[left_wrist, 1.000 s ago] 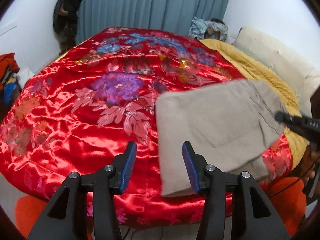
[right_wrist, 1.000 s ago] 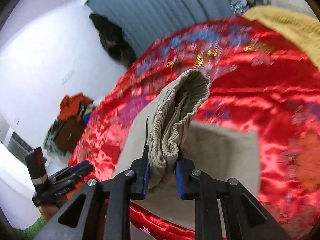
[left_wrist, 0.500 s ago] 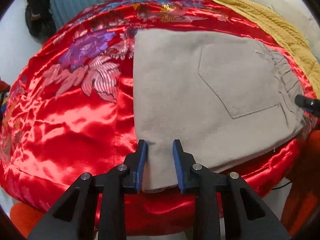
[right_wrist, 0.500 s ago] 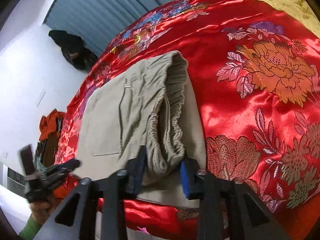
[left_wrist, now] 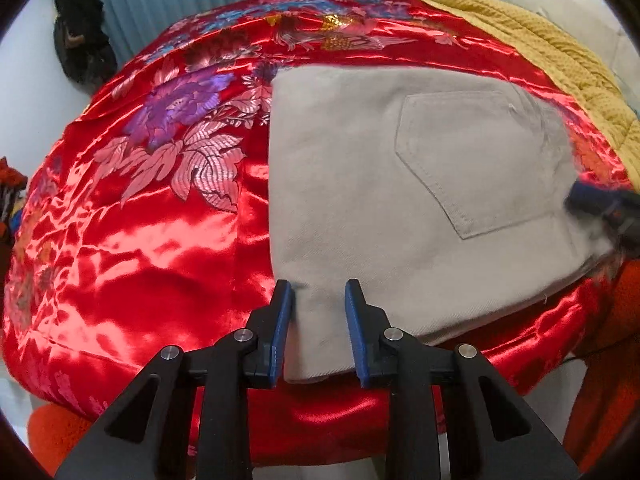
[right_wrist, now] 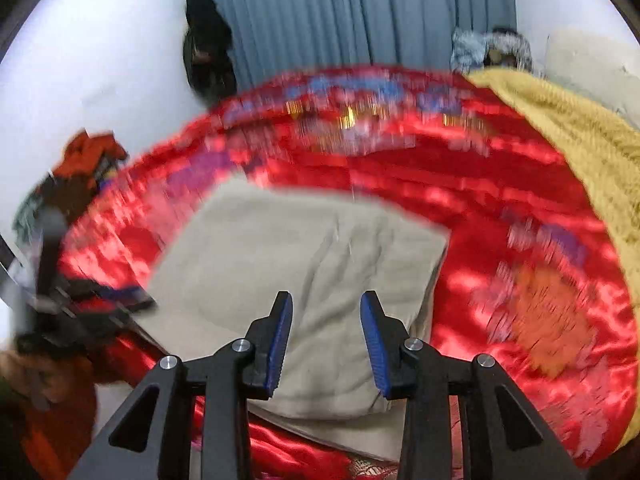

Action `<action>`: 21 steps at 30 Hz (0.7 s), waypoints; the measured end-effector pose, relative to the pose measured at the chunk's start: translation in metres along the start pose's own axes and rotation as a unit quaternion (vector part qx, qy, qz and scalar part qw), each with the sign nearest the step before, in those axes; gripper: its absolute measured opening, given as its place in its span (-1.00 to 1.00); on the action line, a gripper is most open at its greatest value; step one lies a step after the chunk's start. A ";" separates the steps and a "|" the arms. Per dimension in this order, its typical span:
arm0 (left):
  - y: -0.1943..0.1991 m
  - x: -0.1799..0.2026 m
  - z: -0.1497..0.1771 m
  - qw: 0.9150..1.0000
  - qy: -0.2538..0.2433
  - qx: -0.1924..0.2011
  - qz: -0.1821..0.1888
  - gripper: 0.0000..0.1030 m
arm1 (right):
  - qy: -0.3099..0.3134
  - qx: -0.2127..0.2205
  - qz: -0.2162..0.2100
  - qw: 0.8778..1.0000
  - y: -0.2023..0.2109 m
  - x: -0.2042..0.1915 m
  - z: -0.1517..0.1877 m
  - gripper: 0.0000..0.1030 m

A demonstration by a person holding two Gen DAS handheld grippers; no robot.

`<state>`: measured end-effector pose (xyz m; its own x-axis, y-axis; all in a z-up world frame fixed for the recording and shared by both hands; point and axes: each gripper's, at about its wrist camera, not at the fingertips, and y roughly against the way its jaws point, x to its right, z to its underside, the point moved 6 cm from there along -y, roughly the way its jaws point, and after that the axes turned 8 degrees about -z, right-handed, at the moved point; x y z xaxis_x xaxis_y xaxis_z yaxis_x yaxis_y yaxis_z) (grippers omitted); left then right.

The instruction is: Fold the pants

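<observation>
The beige pants point(left_wrist: 400, 200) lie folded into a flat rectangle on the red floral satin bedspread point(left_wrist: 160, 220), back pocket up, near the bed's front edge. My left gripper point(left_wrist: 318, 300) is open, its blue pads either side of the fold's near left corner. My right gripper point(right_wrist: 325, 308) is open and empty, just above the near edge of the pants point(right_wrist: 312, 264). Its tip shows blurred at the right edge of the left wrist view point(left_wrist: 604, 208). The left gripper point(right_wrist: 100, 300) shows blurred at the left of the right wrist view.
A mustard knitted blanket point(left_wrist: 560, 60) covers the bed's right side, with a pale pillow behind it. Blue-grey curtains point(right_wrist: 360, 12) hang at the back. A dark bag point(left_wrist: 80, 40) hangs on the wall. Clothes are piled at the left point(right_wrist: 80, 168).
My right gripper has opened and let go of the waistband, which now lies flat on the fold. It has pulled back. My left gripper has stayed open at the near left corner.
</observation>
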<state>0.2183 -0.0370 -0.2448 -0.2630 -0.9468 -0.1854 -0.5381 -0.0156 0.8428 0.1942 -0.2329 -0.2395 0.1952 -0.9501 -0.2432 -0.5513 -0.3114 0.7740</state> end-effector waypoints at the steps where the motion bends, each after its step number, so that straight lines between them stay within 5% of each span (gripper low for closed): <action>1: 0.001 0.001 0.000 1.000 -0.002 0.002 -0.002 -0.48 | -0.004 -0.011 0.003 1.000 -0.010 0.005 0.011 -0.31; 3: 0.002 0.001 0.001 1.000 -0.004 0.004 -0.004 -0.48 | -0.001 0.022 0.004 1.000 -0.008 0.006 0.018 -0.31; 16: -0.002 0.000 0.003 1.000 0.003 0.005 0.001 -0.47 | 0.001 0.035 0.010 0.999 -0.012 0.008 0.024 -0.31; 21: -0.005 -0.002 0.006 1.000 0.007 0.008 -0.004 -0.25 | 0.012 0.035 0.021 0.999 -0.013 0.005 0.025 -0.30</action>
<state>0.2169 -0.0329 -0.2512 -0.2473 -0.9510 -0.1856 -0.5527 -0.0189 0.8332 0.1819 -0.2343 -0.2657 0.1906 -0.9617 -0.1969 -0.6150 -0.2733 0.7397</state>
